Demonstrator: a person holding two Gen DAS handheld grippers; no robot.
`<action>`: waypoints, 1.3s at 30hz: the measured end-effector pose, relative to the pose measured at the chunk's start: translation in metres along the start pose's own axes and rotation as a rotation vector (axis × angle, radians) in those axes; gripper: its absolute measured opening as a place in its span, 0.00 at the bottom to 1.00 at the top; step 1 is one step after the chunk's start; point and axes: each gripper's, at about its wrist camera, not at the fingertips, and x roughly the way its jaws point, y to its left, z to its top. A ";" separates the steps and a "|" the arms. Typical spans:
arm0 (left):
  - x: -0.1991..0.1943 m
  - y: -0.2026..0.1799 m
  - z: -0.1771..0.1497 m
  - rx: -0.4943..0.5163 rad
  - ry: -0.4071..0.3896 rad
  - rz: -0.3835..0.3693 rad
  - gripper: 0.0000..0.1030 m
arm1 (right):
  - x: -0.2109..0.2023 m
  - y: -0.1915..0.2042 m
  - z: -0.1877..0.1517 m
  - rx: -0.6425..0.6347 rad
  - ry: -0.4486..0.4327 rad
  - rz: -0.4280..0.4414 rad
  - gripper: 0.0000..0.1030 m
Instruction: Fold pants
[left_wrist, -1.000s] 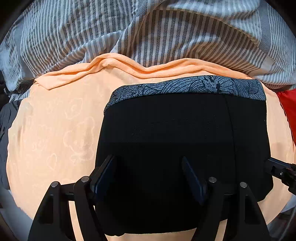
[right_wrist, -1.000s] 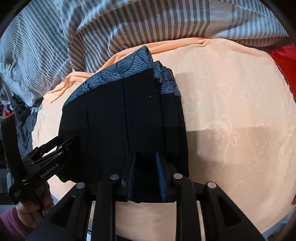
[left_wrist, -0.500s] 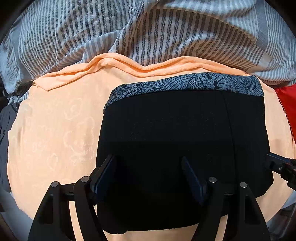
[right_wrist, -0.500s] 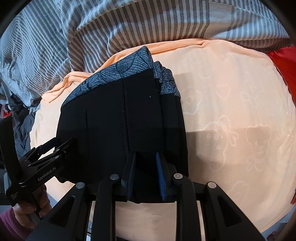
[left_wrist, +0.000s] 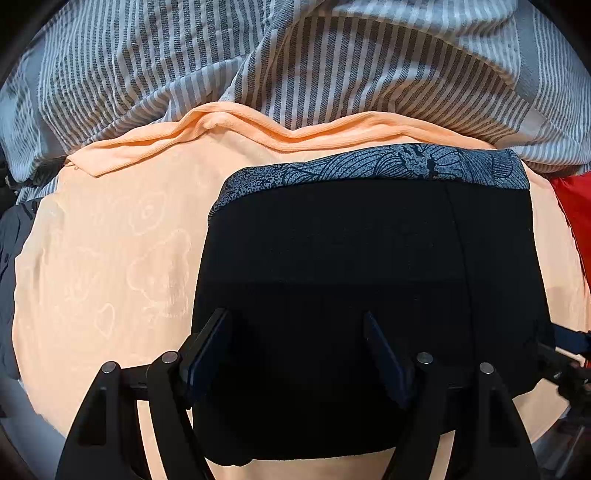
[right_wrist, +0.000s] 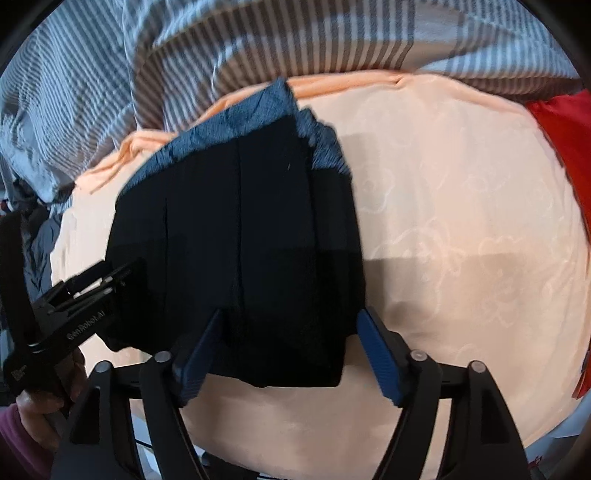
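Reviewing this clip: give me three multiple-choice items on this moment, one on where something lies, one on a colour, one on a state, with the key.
1. Where do the folded black pants lie?
A. on the peach blanket
B. on a wooden floor
C. inside a basket

2. What colour is the patterned band along the far edge of the pants?
A. yellow
B. blue-grey
C. bright green

3. How stands the right gripper?
A. clamped flat with nothing near
B. jaws apart, pants edge between them
C. holding the striped bedding

Key: 1 A, peach cloth shows on all sides of the pants. 2 B, the left wrist view shows a blue-grey leaf print. 3 B, the jaws are opening, the pads clear of the pants edge between them.
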 end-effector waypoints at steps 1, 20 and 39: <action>0.000 0.000 0.000 0.000 0.000 -0.001 0.72 | 0.001 0.001 -0.001 0.000 -0.003 -0.002 0.77; 0.003 0.005 0.000 -0.017 0.010 -0.004 0.81 | 0.001 -0.003 -0.003 0.036 0.019 0.012 0.82; -0.008 0.051 0.014 -0.056 0.051 -0.105 0.81 | -0.017 -0.048 0.015 0.167 -0.009 0.083 0.82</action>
